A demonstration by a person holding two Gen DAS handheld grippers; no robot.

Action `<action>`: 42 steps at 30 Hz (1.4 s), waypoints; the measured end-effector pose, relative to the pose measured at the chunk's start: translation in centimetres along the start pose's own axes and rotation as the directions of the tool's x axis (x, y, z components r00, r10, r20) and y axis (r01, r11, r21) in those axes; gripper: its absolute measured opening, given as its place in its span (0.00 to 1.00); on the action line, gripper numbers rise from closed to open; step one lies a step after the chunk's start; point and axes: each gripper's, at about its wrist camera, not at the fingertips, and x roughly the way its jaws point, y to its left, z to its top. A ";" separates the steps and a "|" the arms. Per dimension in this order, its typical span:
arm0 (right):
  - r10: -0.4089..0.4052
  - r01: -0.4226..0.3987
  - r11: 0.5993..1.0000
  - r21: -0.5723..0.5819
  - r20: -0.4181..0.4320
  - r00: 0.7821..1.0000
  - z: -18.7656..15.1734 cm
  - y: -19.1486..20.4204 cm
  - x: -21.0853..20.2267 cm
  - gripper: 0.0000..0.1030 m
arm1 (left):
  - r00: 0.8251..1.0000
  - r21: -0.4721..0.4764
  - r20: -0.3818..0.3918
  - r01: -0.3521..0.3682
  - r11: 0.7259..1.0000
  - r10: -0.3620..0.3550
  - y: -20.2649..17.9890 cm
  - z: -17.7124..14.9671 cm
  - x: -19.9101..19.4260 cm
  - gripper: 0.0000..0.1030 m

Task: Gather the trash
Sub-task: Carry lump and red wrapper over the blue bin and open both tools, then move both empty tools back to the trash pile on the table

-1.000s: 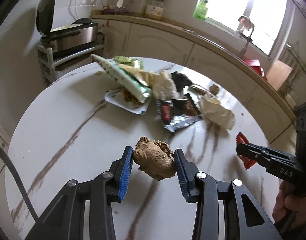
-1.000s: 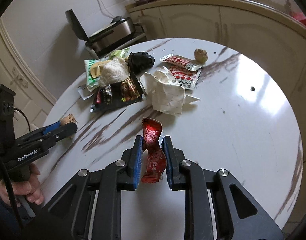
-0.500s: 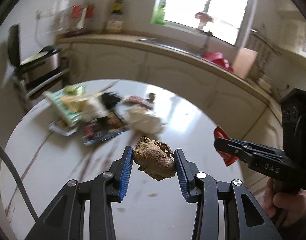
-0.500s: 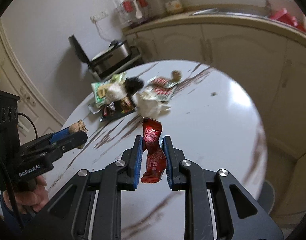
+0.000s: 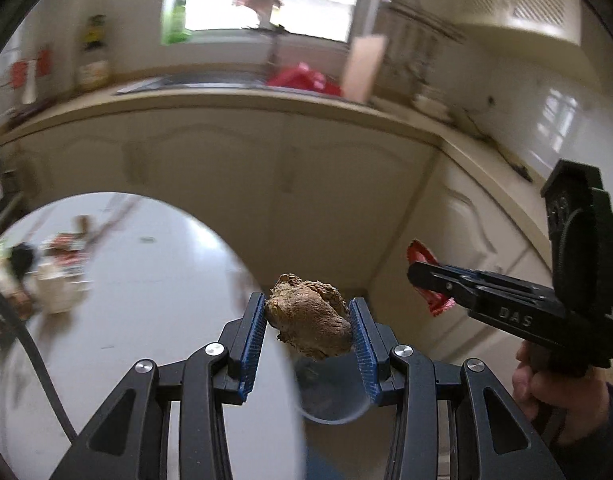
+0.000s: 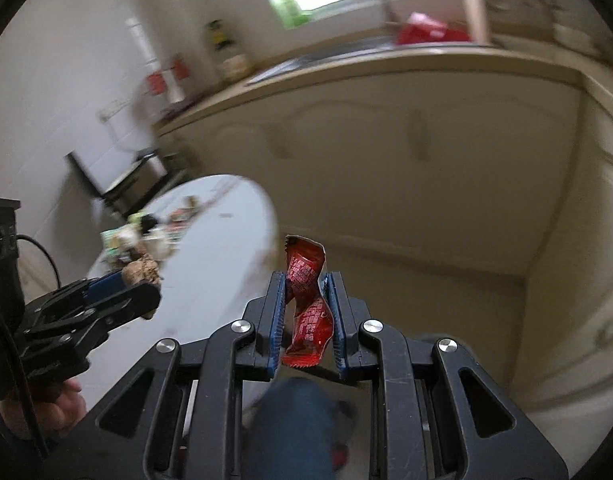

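Observation:
My left gripper [image 5: 307, 316] is shut on a brown lumpy piece of ginger [image 5: 309, 322] and holds it in the air past the right edge of the round white table [image 5: 154, 300]. My right gripper [image 6: 305, 300] is shut on a crumpled red wrapper [image 6: 307, 304], held off the table over the floor. The right gripper shows in the left wrist view [image 5: 416, 276] with the red wrapper [image 5: 422, 258]. The left gripper shows in the right wrist view [image 6: 146, 284] with the ginger [image 6: 140, 272]. A pile of trash [image 5: 46, 268] lies on the table's far left.
A transparent round bin rim [image 5: 334, 412] sits on the floor below the ginger. Cream kitchen cabinets [image 5: 306, 184] and a counter with a sink stand behind. A person's blue-clad leg [image 6: 290, 424] is under the right gripper. The trash pile also shows in the right wrist view [image 6: 146, 232].
Both grippers have swung right, away from the trash pile and off the table edge toward the floor, each still holding its item. The view is motion-blurred.

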 end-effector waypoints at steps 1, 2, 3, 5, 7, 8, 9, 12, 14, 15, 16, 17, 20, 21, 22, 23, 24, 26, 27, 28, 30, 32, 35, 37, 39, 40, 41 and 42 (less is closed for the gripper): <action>-0.013 0.013 1.000 0.023 -0.002 1.000 -0.2 -1.5 -0.1 0.19 | 1.000 0.010 -0.015 0.015 1.000 -0.015 -0.6 0.2 1.1 0.37; -0.022 0.022 0.999 0.041 -0.005 1.000 -0.5 -2.7 -0.1 0.19 | 0.999 0.023 -0.033 0.027 0.999 -0.026 -1.5 0.4 2.6 0.37; -0.034 0.035 0.997 0.069 -0.014 0.999 -0.7 -4.3 0.0 0.19 | 0.998 0.034 -0.053 0.036 0.999 -0.034 -2.2 0.5 4.0 0.37; -0.053 0.057 0.992 0.112 -0.035 0.998 -1.4 -7.1 0.5 0.19 | 0.995 0.058 -0.092 0.050 0.997 -0.044 -3.4 0.7 6.7 0.37; -0.061 0.070 0.985 0.160 -0.065 0.996 -2.2 -9.9 1.7 0.19 | 0.990 0.076 -0.134 0.052 0.996 -0.041 -4.1 0.7 9.5 0.37; -0.060 0.074 0.980 0.183 -0.083 0.995 -2.8 -11.2 2.4 0.19 | 0.986 0.077 -0.159 0.054 0.996 -0.041 -4.4 0.7 11.0 0.37; -0.058 0.076 0.977 0.201 -0.096 0.994 -3.1 -12.1 3.0 0.19 | 0.983 0.081 -0.178 0.054 0.995 -0.039 -4.8 0.7 12.2 0.37; -0.046 0.081 0.964 0.254 -0.139 0.989 -4.4 -14.7 5.4 0.19 | 0.964 0.086 -0.265 0.053 0.995 -0.028 -5.3 0.5 16.9 0.37; -0.038 0.086 0.955 0.283 -0.172 0.984 -5.1 -15.9 6.9 0.19 | 0.950 0.084 -0.310 0.050 0.995 -0.021 -5.7 0.5 19.1 0.37; -0.026 0.083 0.948 0.307 -0.185 0.982 -5.5 -16.7 7.7 0.19 | 0.943 0.087 -0.333 0.041 0.995 -0.010 -5.8 0.5 20.3 0.38; -0.020 0.083 0.943 0.324 -0.193 0.981 -5.8 -17.1 8.3 0.20 | 0.932 0.081 -0.362 0.036 0.996 -0.004 -5.7 0.5 21.9 0.38; -0.013 0.083 0.935 0.345 -0.200 0.980 -6.2 -17.7 8.9 0.20 | 0.926 0.073 -0.377 0.036 0.997 -0.005 -5.7 0.5 22.8 0.38; -0.001 0.086 0.917 0.391 -0.212 0.977 -6.9 -19.0 10.0 0.23 | 0.904 0.057 -0.427 0.026 0.998 0.000 -5.4 0.9 25.9 0.46; -0.002 0.092 0.910 0.404 -0.217 0.976 -7.1 -19.5 10.5 0.24 | 0.903 0.055 -0.430 0.022 0.998 0.004 -5.3 1.1 26.7 0.50; -0.002 0.094 0.905 0.414 -0.218 0.976 -7.2 -19.9 10.8 0.25 | 0.903 0.055 -0.430 0.013 0.998 0.012 -5.1 1.4 27.2 0.58; 0.001 0.095 0.900 0.425 -0.222 0.975 -7.3 -20.3 11.0 0.29 | 0.904 0.057 -0.427 0.002 0.998 0.023 -4.9 1.8 27.7 0.62; 0.001 0.100 0.894 0.437 -0.224 0.974 -7.5 -20.8 11.1 0.34 | 0.905 0.060 -0.425 -0.005 0.998 0.030 -4.9 1.9 27.8 0.65; -0.002 0.105 0.887 0.449 -0.224 0.975 -7.5 -21.2 11.5 0.52 | 0.907 0.062 -0.420 -0.013 0.998 0.039 -4.7 2.2 28.2 0.71; -0.005 0.107 0.884 0.455 -0.220 0.976 -7.7 -21.5 11.3 0.52 | 0.908 0.063 -0.417 -0.024 0.998 0.048 -4.4 2.6 28.4 0.73; -0.008 0.109 0.882 0.459 -0.217 0.976 -7.8 -21.7 11.1 0.52 | 0.909 0.062 -0.413 -0.029 0.998 0.052 -4.5 2.5 28.1 0.73; -0.019 0.116 0.880 0.460 -0.210 0.977 -7.7 -21.7 10.7 0.58 | 0.912 0.058 -0.407 -0.038 0.998 0.058 -4.4 2.9 28.0 0.73; -0.028 0.119 0.877 0.466 -0.198 0.980 -7.6 -21.7 10.2 0.82 | 0.919 0.063 -0.389 -0.044 0.997 0.065 -4.7 2.9 26.9 0.74; -0.063 0.135 0.866 0.481 -0.161 0.985 -7.3 -21.3 8.5 1.00 | 0.935 0.091 -0.345 -0.059 0.994 0.087 -5.4 3.4 25.1 0.78; -0.082 0.144 0.858 0.493 -0.145 0.986 -7.2 -21.2 7.3 1.00 | 0.948 0.108 -0.297 -0.091 0.990 0.119 -5.6 3.3 23.1 0.83; -0.109 0.166 0.855 0.492 -0.143 0.984 -7.0 -20.7 6.3 1.00 | 0.961 0.100 -0.253 -0.092 0.991 0.115 -5.5 3.9 21.4 0.89; -0.119 0.173 0.856 0.487 -0.140 0.983 -6.8 -20.5 5.9 1.00 | 0.965 0.096 -0.237 -0.091 0.991 0.112 -5.6 3.6 20.1 0.90; -0.130 0.178 0.860 0.479 -0.132 0.983 -6.6 -20.0 5.3 1.00 | 0.969 0.092 -0.221 -0.094 0.991 0.112 -5.5 3.8 18.9 0.90; -0.134 0.177 0.864 0.472 -0.123 0.983 -6.2 -19.4 4.7 1.00 | 0.974 0.088 -0.198 -0.096 0.992 0.112 -5.4 4.2 17.9 0.90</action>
